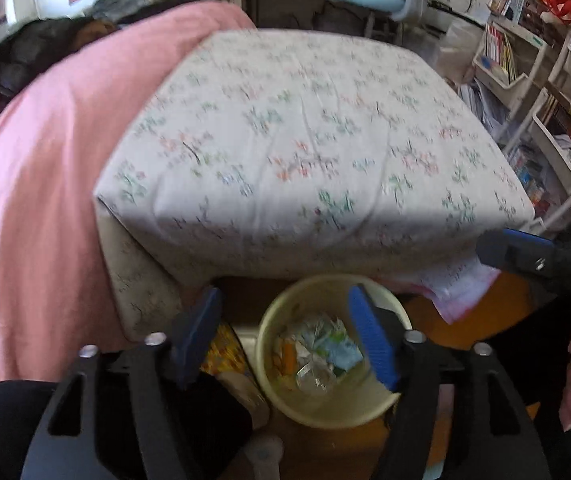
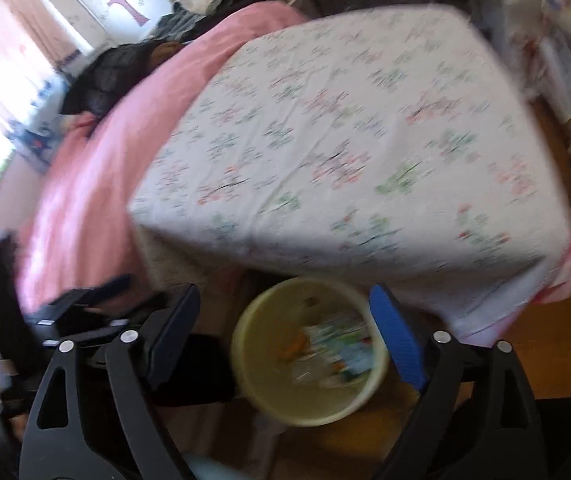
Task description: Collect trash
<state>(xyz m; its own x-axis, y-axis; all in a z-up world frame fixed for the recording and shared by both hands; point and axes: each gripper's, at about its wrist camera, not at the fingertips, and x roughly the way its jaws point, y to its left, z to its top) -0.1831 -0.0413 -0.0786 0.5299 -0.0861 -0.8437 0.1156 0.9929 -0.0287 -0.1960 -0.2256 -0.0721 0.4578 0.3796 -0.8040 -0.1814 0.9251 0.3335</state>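
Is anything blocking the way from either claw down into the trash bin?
Nothing visible does. The bin stands open-topped on the floor by the bed, wrappers inside. The left claw and right claw are above it, open, with nothing between their fingers.

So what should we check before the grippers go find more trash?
1. Left gripper empty, jaws apart: ok.
2. Right gripper empty, jaws apart: ok.
3. Trash bin upright on the floor beside the bed: ok.
4. Wrappers lying inside the bin, none on its rim: ok.
5. Room left in the bin: ok, the trash only covers the bottom.
6. More trash on the flowered sheet: cannot tell, both views are blurred, though none stands out.
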